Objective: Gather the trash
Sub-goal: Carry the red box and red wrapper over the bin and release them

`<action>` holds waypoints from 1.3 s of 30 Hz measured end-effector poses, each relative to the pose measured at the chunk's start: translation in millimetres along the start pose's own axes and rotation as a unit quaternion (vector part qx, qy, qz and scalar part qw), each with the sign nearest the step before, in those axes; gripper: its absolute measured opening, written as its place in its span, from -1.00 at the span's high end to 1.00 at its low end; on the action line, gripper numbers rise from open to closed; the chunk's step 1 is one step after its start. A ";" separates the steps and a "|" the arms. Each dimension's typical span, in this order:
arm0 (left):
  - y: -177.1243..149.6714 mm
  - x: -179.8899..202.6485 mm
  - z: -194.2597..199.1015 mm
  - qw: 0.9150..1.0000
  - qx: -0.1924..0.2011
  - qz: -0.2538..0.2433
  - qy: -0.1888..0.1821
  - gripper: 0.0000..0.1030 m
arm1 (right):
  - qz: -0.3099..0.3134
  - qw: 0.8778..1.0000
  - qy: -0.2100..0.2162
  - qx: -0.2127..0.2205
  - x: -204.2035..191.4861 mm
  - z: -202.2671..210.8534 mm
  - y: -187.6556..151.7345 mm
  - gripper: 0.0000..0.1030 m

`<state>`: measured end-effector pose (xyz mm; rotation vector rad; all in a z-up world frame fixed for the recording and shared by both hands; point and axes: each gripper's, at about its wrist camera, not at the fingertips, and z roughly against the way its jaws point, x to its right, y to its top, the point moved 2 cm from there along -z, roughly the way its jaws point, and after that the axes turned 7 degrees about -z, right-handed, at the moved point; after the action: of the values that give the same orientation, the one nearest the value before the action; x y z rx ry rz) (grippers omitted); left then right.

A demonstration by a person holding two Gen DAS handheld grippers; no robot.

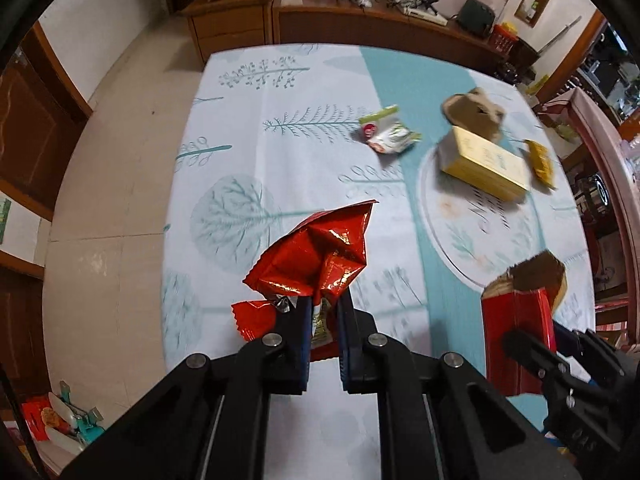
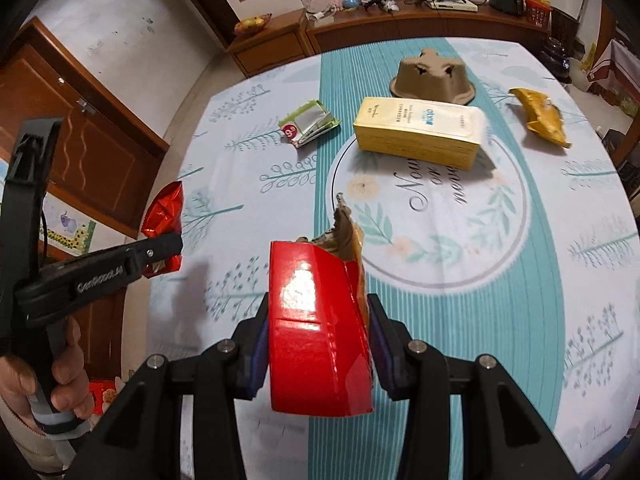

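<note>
My left gripper is shut on a crumpled red foil wrapper, held above the table's near left part; it also shows in the right wrist view. My right gripper is shut on a torn red carton, also seen in the left wrist view, held above the table's near edge. On the table lie a green-white wrapper, a yellow box, a brown pulp tray and a yellow wrapper.
The table has a teal and white patterned cloth. Wooden cabinets with cables and devices stand behind it. A wooden door is at the left. Red packaging lies on the floor at the lower left.
</note>
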<state>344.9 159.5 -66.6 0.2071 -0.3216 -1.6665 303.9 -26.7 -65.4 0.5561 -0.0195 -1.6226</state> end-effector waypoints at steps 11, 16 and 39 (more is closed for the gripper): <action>-99.2 52.7 119.6 0.996 0.075 0.036 0.017 0.83 | 0.057 0.997 0.040 0.046 17.5 104.1 -67.8 0.17; -152.9 104.3 163.5 0.993 0.107 0.036 0.033 0.83 | 0.089 0.992 0.056 0.069 40.9 157.6 -113.3 0.17; -317.0 241.6 202.7 0.994 0.062 -0.060 0.063 0.83 | 0.058 0.992 0.102 0.039 141.5 237.0 -272.2 0.17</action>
<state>-47.3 -30.9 32.9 0.4293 -0.3225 -1.7444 -39.0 -193.7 4.3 0.7646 0.0358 -1.4508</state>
